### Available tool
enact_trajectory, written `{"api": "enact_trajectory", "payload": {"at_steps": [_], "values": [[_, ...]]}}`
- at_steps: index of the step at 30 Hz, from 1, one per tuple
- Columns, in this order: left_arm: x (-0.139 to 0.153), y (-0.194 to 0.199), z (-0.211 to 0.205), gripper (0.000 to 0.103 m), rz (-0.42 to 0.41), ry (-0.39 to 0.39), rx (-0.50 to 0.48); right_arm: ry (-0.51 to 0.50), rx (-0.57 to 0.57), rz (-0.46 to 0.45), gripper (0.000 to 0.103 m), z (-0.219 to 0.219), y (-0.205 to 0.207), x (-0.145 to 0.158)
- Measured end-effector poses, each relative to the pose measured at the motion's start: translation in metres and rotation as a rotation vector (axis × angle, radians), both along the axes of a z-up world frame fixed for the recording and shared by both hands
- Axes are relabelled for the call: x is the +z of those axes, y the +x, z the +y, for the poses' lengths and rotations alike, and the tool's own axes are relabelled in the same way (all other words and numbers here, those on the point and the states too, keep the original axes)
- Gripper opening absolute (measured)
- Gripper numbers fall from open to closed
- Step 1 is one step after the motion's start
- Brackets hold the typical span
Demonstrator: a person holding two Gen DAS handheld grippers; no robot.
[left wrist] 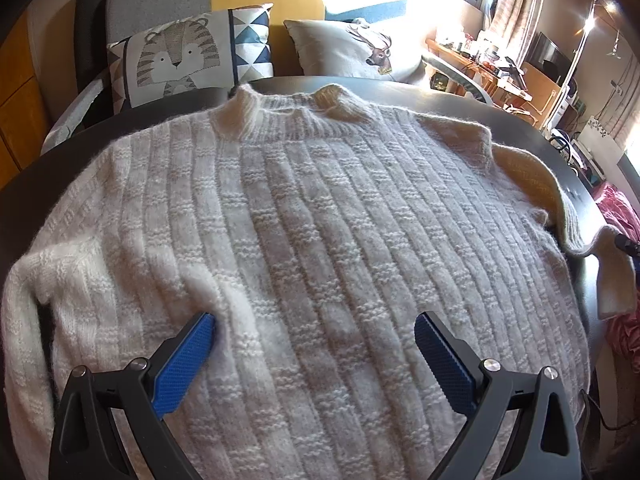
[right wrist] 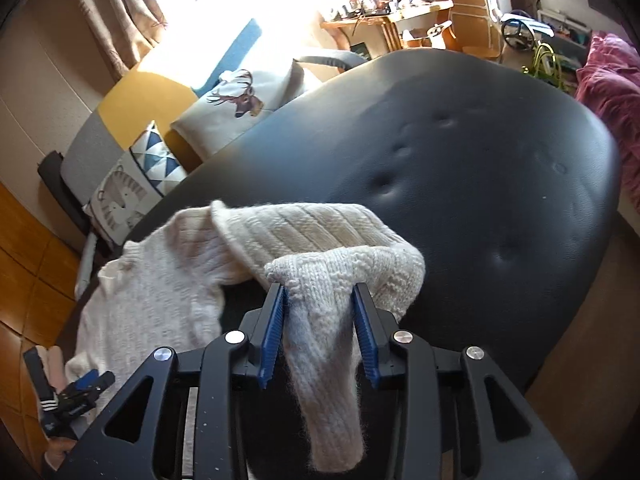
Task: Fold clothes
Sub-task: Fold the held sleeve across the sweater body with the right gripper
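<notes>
Left wrist view: a cream cable-knit sweater (left wrist: pixel 304 232) lies spread flat, front up, on a black padded desk (left wrist: pixel 460 98), its ribbed collar (left wrist: pixel 288 114) at the far edge. The left gripper (left wrist: pixel 316 334) hovers over the lower part of the sweater body with its jaws spread wide, nothing between the blue pads (left wrist: pixel 188 364). The near-side sleeve (left wrist: pixel 24 312) drapes down at the left edge of the view; the other sleeve (left wrist: pixel 560 216) is lifted off toward the right edge, where its cuff hangs.

Right wrist view: the right gripper (right wrist: pixel 320 316) has its jaws pinching that sleeve (right wrist: pixel 340 280) near the cuff; the knit bunches between the blue pads (right wrist: pixel 272 340) and the cuff end (right wrist: pixel 332 412) hangs down toward the camera. The sleeve is raised above the desk (right wrist: pixel 500 168), whose dimpled black surface lies bare beyond it, and leads back to the sweater body (right wrist: pixel 160 288) at lower left. The left gripper (right wrist: pixel 80 390) shows small at the lower left edge, held in a person's hand (right wrist: pixel 56 368).

Behind the desk: a tiger-print cushion (left wrist: pixel 176 60) and a deer-print cushion (left wrist: pixel 360 50) on a couch, and a crimson cloth (right wrist: pixel 612 92) to the right
</notes>
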State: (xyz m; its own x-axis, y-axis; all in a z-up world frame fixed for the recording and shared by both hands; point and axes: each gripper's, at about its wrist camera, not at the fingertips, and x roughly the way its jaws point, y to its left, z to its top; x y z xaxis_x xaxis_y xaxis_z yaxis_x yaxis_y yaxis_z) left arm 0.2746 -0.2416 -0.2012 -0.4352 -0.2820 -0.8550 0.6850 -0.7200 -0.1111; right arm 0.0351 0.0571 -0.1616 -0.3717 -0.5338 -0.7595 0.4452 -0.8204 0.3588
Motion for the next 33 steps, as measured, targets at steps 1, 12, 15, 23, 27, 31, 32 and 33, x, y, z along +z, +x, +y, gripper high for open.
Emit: {"api": "enact_trajectory", "payload": {"at_steps": [1, 12, 15, 23, 27, 31, 32, 33], "values": [[0.001, -0.009, 0.004, 0.102, 0.002, 0.002, -0.021, 0.01, -0.012, 0.01, 0.037, 0.005, -0.004, -0.001], [0.004, -0.124, 0.044, 0.102, -0.01, -0.041, -0.234, 0.084, -0.153, 0.151, 0.037, 0.038, -0.075, 0.022], [0.001, -0.142, 0.048, 0.102, -0.013, -0.042, -0.245, 0.083, -0.188, 0.171, 0.037, 0.044, -0.093, 0.028], [-0.011, -0.177, 0.043, 0.102, -0.039, -0.041, -0.245, -0.083, 0.167, 0.121, 0.053, 0.023, 0.005, 0.03], [-0.012, -0.193, 0.035, 0.102, -0.045, -0.054, -0.24, 0.038, 0.293, 0.072, 0.056, 0.009, 0.029, -0.004], [-0.012, -0.207, 0.025, 0.102, -0.047, -0.074, -0.232, 0.145, 0.254, 0.038, 0.056, -0.001, 0.002, -0.032], [-0.012, -0.209, 0.022, 0.102, -0.05, -0.08, -0.23, 0.147, 0.241, 0.05, 0.056, -0.004, -0.008, -0.029], [-0.013, -0.212, 0.019, 0.102, -0.055, -0.085, -0.228, 0.145, 0.228, 0.068, 0.056, -0.007, -0.019, -0.024]]}}
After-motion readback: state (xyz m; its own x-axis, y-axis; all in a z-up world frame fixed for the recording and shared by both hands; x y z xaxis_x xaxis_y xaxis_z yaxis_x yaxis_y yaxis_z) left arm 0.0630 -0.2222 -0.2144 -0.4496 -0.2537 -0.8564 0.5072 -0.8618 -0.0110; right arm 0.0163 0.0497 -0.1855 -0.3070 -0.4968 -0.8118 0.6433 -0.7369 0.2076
